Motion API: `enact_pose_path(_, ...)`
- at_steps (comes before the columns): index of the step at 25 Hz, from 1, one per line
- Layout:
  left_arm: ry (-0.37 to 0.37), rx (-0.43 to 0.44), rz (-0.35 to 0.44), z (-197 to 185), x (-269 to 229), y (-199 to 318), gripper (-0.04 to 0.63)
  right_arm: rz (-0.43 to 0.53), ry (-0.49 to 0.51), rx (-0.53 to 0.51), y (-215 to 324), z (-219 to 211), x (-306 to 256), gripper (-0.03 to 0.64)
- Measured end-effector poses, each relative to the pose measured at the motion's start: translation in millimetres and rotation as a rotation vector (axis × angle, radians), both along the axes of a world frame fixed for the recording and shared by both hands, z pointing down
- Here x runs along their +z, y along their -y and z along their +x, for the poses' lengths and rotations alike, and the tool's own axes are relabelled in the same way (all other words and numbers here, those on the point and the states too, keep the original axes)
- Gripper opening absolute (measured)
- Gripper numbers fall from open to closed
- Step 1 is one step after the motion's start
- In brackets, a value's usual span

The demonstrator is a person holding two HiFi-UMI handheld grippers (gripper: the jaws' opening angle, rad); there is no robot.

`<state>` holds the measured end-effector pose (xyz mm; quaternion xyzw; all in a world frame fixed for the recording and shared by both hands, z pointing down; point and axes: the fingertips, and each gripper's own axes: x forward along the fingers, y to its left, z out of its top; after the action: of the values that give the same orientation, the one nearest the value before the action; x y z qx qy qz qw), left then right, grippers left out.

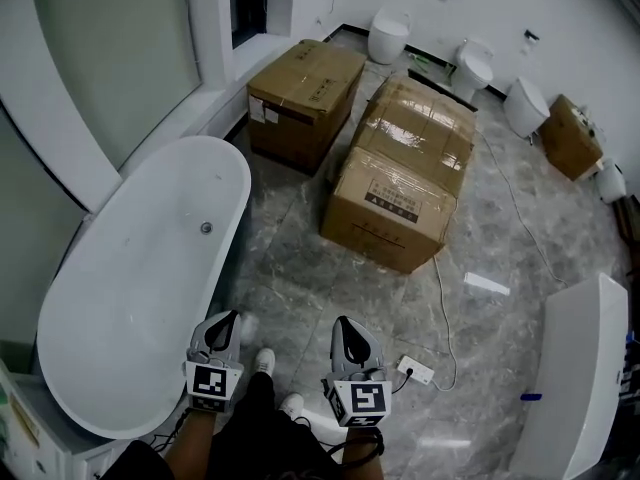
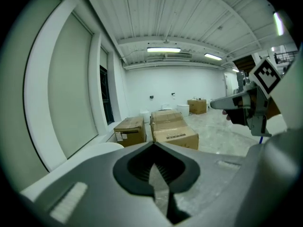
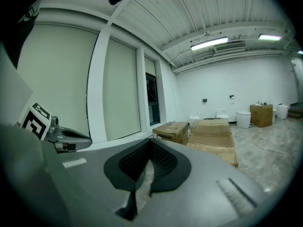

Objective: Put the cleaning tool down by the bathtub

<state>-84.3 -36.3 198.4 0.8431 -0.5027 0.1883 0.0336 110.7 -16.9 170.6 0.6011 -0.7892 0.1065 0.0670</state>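
The left gripper (image 1: 225, 320) and right gripper (image 1: 348, 326) hang side by side over the marble floor (image 1: 300, 278), each with its jaws closed together on nothing. The white bathtub (image 1: 130, 298) stands just left of the left gripper. I cannot tell which thing is the cleaning tool.

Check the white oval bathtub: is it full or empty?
Empty: the white oval bathtub shows a bare basin with its small drain exposed, no water or objects inside.
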Motion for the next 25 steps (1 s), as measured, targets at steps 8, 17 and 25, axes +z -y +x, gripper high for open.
enact_pose_path(8,-0.084,0.003,0.041,-4.6,-49.6,-9.3,0.002,0.057,0.023,0.0,-17.2,-3.3,-33.1,0.012)
enact_pose_path(17,-0.062,0.012,0.073,-4.9,-70.0,-29.8,0.002,0.087,0.019,-0.017,-34.2,1.0,-60.5,0.012)
enact_pose_path(25,-0.087,0.042,0.116,-8.9,-99.1,-33.6,0.002,0.138,0.002,-0.027,-40.0,-1.6,-85.1,0.012)
